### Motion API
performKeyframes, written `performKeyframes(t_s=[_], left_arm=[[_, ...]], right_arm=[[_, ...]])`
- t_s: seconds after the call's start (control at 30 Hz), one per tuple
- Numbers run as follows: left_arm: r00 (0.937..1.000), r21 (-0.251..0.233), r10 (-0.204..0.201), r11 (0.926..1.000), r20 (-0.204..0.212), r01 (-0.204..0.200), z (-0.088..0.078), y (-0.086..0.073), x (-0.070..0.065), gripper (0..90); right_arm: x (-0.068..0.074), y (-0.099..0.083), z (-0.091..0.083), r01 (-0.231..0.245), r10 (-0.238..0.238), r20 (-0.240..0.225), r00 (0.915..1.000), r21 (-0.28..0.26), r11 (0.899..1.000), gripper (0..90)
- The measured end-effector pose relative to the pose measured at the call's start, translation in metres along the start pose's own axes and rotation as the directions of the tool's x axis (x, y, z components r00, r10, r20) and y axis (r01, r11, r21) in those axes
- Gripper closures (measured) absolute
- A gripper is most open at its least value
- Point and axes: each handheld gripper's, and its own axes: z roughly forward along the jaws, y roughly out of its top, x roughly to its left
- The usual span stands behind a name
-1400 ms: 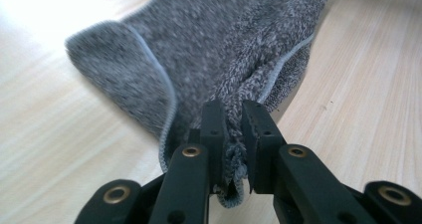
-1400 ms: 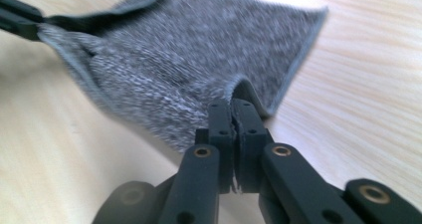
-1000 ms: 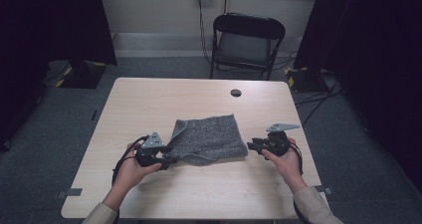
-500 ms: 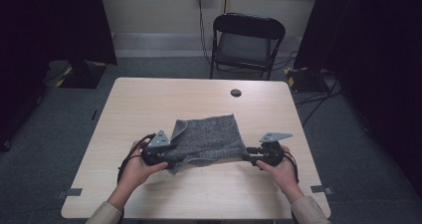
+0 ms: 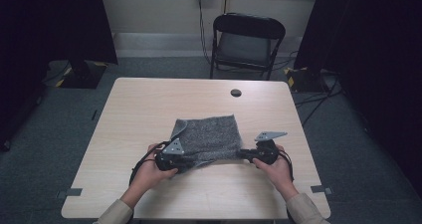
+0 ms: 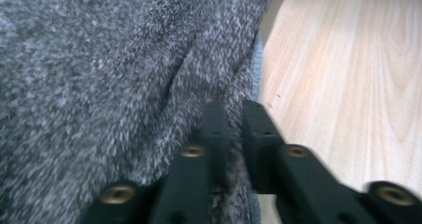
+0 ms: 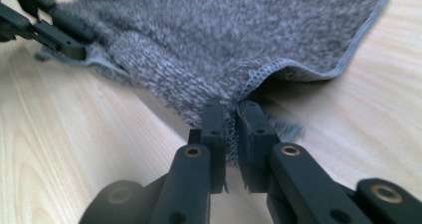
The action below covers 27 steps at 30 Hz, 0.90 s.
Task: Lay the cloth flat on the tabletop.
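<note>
A grey speckled cloth (image 5: 209, 137) lies on the wooden table (image 5: 149, 104), its far left corner folded over. My left gripper (image 5: 185, 162) is at the cloth's near left corner; its jaws have just been closing and now pinch the cloth (image 6: 124, 84), as the left gripper view (image 6: 234, 112) shows. At the near right corner, my right gripper (image 5: 242, 155) has also just been closing. In the right gripper view its jaws (image 7: 226, 112) clamp the hemmed edge of the cloth (image 7: 239, 30), and the left gripper (image 7: 74, 40) shows at the far corner.
A small dark round thing (image 5: 236, 92) lies near the table's far edge. A black folding chair (image 5: 246, 42) stands behind the table. Dark curtains hang at both sides, and cables run over the floor at the right.
Both grippers have moved inward to the cloth's near corners and have shut on them. One second ago the right gripper stood apart from the cloth.
</note>
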Motion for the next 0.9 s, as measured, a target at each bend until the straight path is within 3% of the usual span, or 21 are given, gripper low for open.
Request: performKeyframes(t_s=[0.17,0.23,0.37,0.47,0.5,0.53,0.63,0.67,0.8,0.87,0.9], left_arm=[[0.9996,-0.009,-0.013,0.9999,0.026,0.013,-0.009,0.003,0.000,88.6],[0.9986,-0.037,-0.032,0.9988,0.042,0.033,-0.017,0.004,0.001,88.7],[0.9982,-0.062,-0.032,0.9975,0.051,0.035,-0.025,0.004,0.000,88.7],[0.9961,-0.073,-0.057,0.9954,0.067,0.062,-0.028,0.002,-0.003,84.9],[0.9977,-0.084,-0.044,0.9953,0.053,0.048,-0.027,0.001,-0.004,70.5],[0.9975,-0.098,-0.065,0.9929,0.029,0.067,-0.029,0.000,-0.003,64.7],[0.9963,-0.107,-0.085,0.9906,-0.004,0.085,-0.031,-0.002,0.001,58.8],[0.9940,-0.119,-0.082,0.9902,-0.072,0.073,-0.034,-0.003,0.005,49.6],[0.9899,-0.109,-0.076,0.9920,-0.119,0.063,-0.035,-0.006,0.011,44.7],[0.9842,-0.094,-0.071,0.9940,-0.162,0.056,-0.031,-0.009,0.015,40.8],[0.9835,-0.097,-0.081,0.9932,-0.162,0.065,-0.028,-0.011,0.016,40.8]], right_arm=[[0.000,0.012,-0.012,-0.012,0.012,-0.002,0.9999,-0.023,1.000,86.2],[-0.001,0.019,-0.018,-0.030,0.030,-0.005,0.9995,-0.033,0.999,86.5],[-0.003,0.023,-0.024,-0.057,0.057,0.000,0.9984,-0.039,0.998,86.5],[-0.007,0.020,-0.025,-0.088,0.088,0.008,0.9961,-0.036,0.995,80.2],[-0.008,0.016,-0.022,-0.091,0.091,0.017,0.9957,-0.022,0.996,77.7],[-0.008,0.014,-0.022,-0.091,0.091,0.020,0.9957,-0.020,0.996,75.7],[-0.007,0.010,-0.020,-0.085,0.086,0.029,0.9959,-0.021,0.996,67.9],[-0.006,0.009,-0.020,-0.058,0.060,0.066,0.9961,-0.021,0.998,63.4],[-0.008,0.009,-0.018,-0.021,0.025,0.088,0.9958,-0.038,0.999,55.5],[-0.007,0.010,-0.016,-0.002,0.006,0.098,0.9952,-0.042,0.999,52.3],[-0.007,0.011,-0.015,0.012,-0.008,0.113,0.9936,-0.037,0.999,51.5]])
